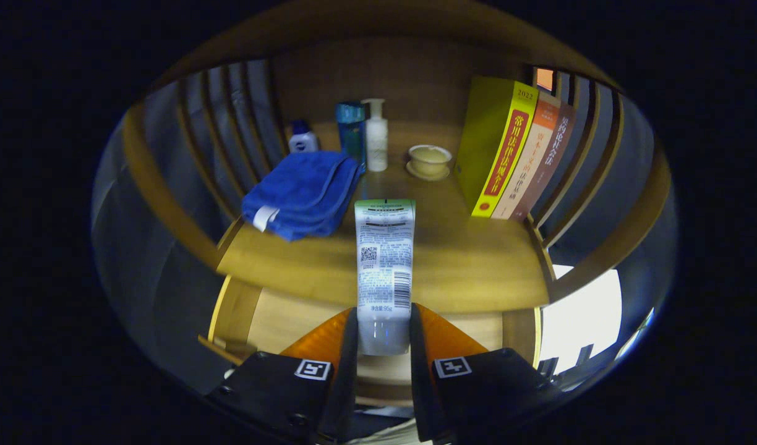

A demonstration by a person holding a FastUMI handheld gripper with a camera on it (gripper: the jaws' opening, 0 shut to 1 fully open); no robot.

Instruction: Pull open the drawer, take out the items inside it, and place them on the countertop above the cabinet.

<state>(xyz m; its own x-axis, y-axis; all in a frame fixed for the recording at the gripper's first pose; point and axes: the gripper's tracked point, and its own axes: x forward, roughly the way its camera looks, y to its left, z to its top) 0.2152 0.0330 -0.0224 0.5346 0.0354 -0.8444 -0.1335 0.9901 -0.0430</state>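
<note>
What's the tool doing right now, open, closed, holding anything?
Tool: closed on the tube, both fingers pressing its cap end, tube sticking out ahead over the countertop.

Tube's (384, 259) capped end between the tongs' (383, 337) fingers; drawer (279, 315) interior behind it.

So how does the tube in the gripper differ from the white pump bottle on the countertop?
The gripper is shut on the tube, which is held in the air; the pump bottle stands free on the countertop. The tube is flat with printed text; the pump bottle is round and plain. Both are mainly white.
</note>
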